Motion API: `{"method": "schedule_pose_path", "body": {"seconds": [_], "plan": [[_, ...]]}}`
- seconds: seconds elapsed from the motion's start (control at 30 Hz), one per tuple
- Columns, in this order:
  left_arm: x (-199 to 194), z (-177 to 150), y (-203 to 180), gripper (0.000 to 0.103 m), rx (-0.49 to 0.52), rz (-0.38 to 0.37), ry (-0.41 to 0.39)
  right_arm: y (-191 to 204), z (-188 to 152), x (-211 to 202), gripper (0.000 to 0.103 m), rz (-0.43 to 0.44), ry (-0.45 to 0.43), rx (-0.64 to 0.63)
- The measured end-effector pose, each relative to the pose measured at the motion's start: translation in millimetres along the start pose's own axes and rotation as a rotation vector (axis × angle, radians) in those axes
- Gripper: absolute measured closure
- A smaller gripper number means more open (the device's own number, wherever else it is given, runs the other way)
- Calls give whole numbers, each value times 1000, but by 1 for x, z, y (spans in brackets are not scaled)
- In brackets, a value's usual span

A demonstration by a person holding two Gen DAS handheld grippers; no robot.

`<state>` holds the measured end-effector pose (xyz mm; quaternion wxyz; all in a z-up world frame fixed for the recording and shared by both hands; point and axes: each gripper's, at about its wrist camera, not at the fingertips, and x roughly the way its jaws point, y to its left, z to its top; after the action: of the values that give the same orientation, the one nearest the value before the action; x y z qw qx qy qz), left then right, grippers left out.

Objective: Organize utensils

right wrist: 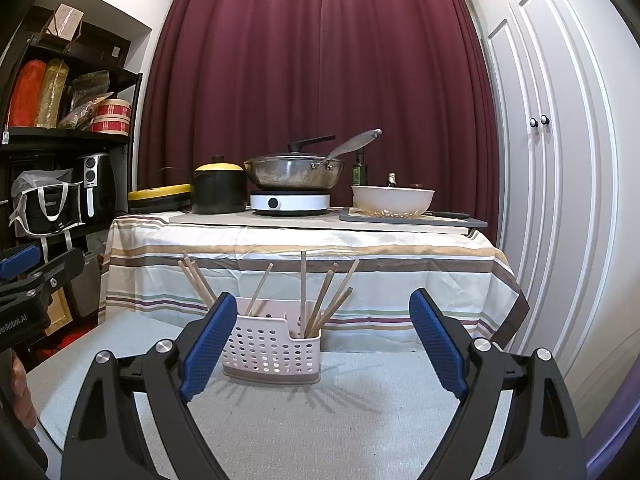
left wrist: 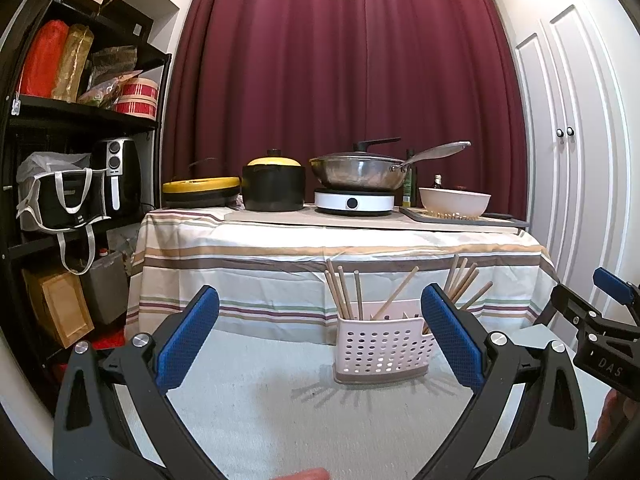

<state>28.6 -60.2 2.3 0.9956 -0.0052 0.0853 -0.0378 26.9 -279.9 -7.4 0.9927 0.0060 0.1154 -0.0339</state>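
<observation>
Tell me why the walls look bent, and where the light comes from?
Left wrist view: the fisheye lens bows the cupboard doors and shelf, with dark corners. Right wrist view: the chopsticks in the holder cast fanned shadows toward the camera, so light likely comes from above and behind them.

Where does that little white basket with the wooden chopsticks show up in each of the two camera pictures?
Left wrist view: the holder stands right of centre on the grey table top, near the right finger of the open left gripper.
Right wrist view: the holder stands left of centre, partly behind the left finger of the open right gripper.
Shared landmark: the white cooker under the steel pan, behind the holder.
</observation>
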Motion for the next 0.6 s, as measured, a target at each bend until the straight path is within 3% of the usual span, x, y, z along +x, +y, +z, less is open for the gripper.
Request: {"method": "schedule_pose_path", "body": {"seconds": [0.6], "plan": [[-5, 0, 3, 4, -2, -8, 1, 3, -1, -6, 18, 2, -2, -8]]}}
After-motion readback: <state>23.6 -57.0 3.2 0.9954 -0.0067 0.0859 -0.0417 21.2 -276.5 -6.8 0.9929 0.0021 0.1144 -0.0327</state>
